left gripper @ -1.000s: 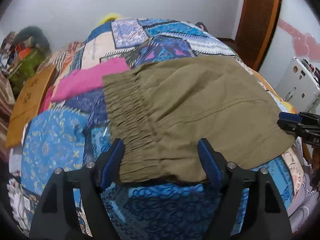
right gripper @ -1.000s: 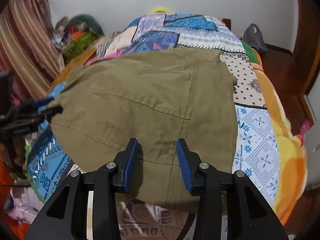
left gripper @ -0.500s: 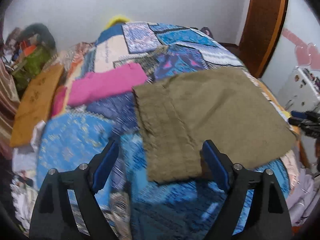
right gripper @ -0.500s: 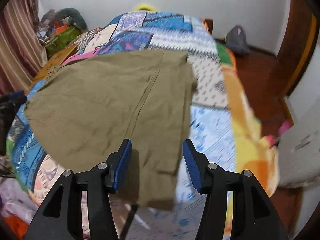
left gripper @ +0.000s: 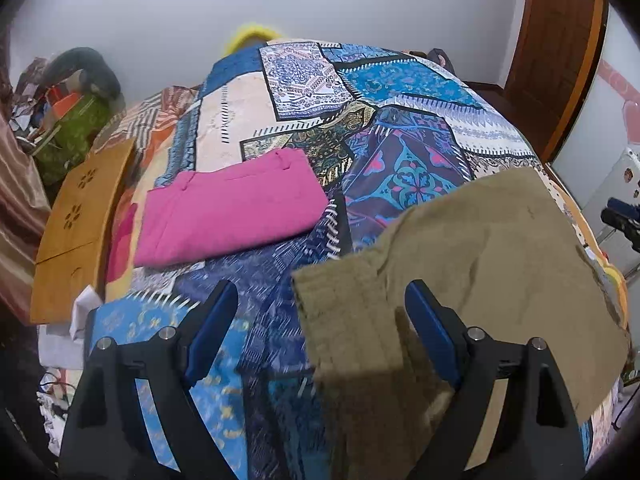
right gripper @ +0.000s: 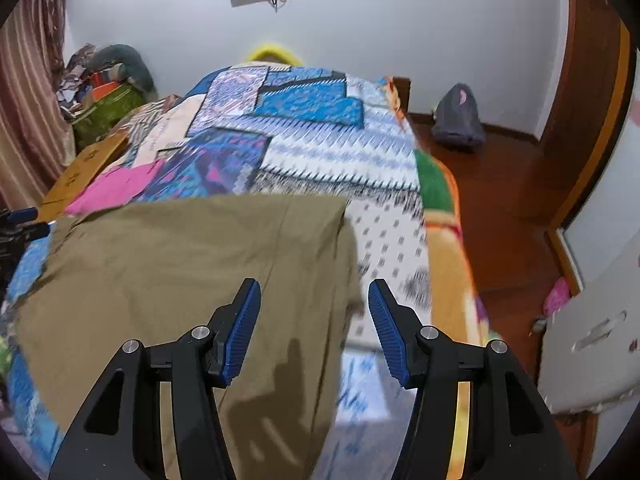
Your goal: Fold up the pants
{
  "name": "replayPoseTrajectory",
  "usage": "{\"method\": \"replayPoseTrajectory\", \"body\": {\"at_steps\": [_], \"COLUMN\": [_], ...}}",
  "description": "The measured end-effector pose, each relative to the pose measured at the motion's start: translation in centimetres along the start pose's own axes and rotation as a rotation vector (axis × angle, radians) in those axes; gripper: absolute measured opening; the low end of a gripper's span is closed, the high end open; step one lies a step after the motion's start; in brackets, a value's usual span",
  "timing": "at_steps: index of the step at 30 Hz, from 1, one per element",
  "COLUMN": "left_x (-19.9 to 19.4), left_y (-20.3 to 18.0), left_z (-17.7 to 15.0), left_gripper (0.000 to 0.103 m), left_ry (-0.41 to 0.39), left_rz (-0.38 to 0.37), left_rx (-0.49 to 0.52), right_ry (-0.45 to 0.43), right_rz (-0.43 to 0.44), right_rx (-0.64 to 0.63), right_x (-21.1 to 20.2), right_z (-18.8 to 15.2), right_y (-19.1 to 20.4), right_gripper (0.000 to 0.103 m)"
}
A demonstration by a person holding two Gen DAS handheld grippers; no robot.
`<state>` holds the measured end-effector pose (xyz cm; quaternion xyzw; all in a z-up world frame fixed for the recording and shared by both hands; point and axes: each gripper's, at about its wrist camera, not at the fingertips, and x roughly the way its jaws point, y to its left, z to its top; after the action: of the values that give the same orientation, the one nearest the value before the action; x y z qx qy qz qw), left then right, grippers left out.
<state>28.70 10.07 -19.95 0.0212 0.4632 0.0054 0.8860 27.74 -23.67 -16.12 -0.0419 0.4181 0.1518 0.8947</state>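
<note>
The olive-green pants (left gripper: pixel 472 280) lie folded flat on the near end of the patchwork bed cover (left gripper: pixel 392 80); in the right wrist view they (right gripper: pixel 180 272) spread across the left and middle. My left gripper (left gripper: pixel 320 332) is open and empty, above the pants' elastic waistband edge at their left side. My right gripper (right gripper: pixel 314 328) is open and empty, above the pants' right edge. The right gripper's tip shows at the right rim of the left wrist view (left gripper: pixel 624 216).
A folded pink garment (left gripper: pixel 232 208) lies on the bed behind and left of the olive pants. A wooden board (left gripper: pixel 80 216) and a pile of bags (left gripper: pixel 72 120) sit at the bed's left. A wooden door (right gripper: pixel 592 80), a grey bag (right gripper: pixel 458 120) and bare floor lie to the right.
Both grippers have opened wider and pulled back from the pants, the left one swinging left, the right one swinging right. The pants stay lying on the bed.
</note>
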Motion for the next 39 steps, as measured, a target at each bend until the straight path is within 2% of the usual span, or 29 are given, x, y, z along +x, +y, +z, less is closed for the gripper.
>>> {"method": "replayPoseTrajectory", "body": {"at_steps": [3, 8, 10, 13, 16, 17, 19, 21, 23, 28, 31, 36, 37, 39], "left_x": [1.9, 4.1, 4.8, 5.7, 6.3, 6.4, 6.4, 6.4, 6.4, 6.3, 6.8, 6.6, 6.4, 5.3], "left_y": [0.1, 0.5, 0.4, 0.1, -0.1, -0.2, -0.3, -0.4, -0.5, -0.4, 0.2, 0.5, 0.6, 0.9], "left_z": [0.5, 0.2, 0.2, 0.4, 0.4, 0.3, 0.3, 0.2, 0.2, 0.3, 0.2, 0.5, 0.7, 1.0], "left_gripper": [0.085, 0.084, 0.081, 0.075, 0.075, 0.075, 0.075, 0.075, 0.075, 0.075, 0.075, 0.075, 0.075, 0.075], "left_ry": [0.021, 0.073, 0.081, 0.101, 0.107, 0.104, 0.095, 0.079, 0.062, 0.027, 0.042, 0.052, 0.057, 0.059], "left_rz": [0.018, -0.05, -0.073, -0.093, -0.089, -0.085, -0.075, -0.054, -0.018, 0.06, 0.049, 0.073, 0.073, 0.066], "left_rx": [-0.012, -0.048, -0.051, -0.036, -0.02, -0.013, -0.004, 0.0, 0.006, 0.01, -0.021, -0.026, -0.031, -0.041], "right_ry": [-0.008, 0.028, 0.059, 0.087, 0.129, 0.142, 0.159, 0.165, 0.151, 0.084, 0.072, 0.062, 0.069, 0.064], "right_rz": [0.0, 0.04, 0.065, 0.084, 0.142, 0.148, 0.191, 0.225, 0.206, 0.07, -0.009, -0.076, -0.08, -0.113], "right_rx": [-0.004, 0.024, 0.039, 0.047, 0.071, 0.08, 0.093, 0.108, 0.083, -0.06, -0.119, -0.154, -0.156, -0.155], "right_x": [1.9, 5.6, 7.4, 9.8, 12.0, 12.7, 13.5, 13.7, 13.4, 12.1, 11.7, 11.0, 10.8, 9.6], "right_z": [1.3, 2.9, 3.3, 3.6, 3.8, 3.8, 3.8, 3.8, 3.7, 3.7, 3.9, 4.8, 5.1, 5.5], "right_y": [-0.5, -1.6, -2.1, -2.4, -2.8, -2.8, -2.9, -2.8, -2.3, -0.2, 0.7, 1.6, 1.5, 1.3], "right_gripper": [0.063, 0.063, 0.063, 0.063, 0.063, 0.061, 0.045, 0.022, 0.012, 0.006, 0.005, 0.006, 0.008, 0.021]}}
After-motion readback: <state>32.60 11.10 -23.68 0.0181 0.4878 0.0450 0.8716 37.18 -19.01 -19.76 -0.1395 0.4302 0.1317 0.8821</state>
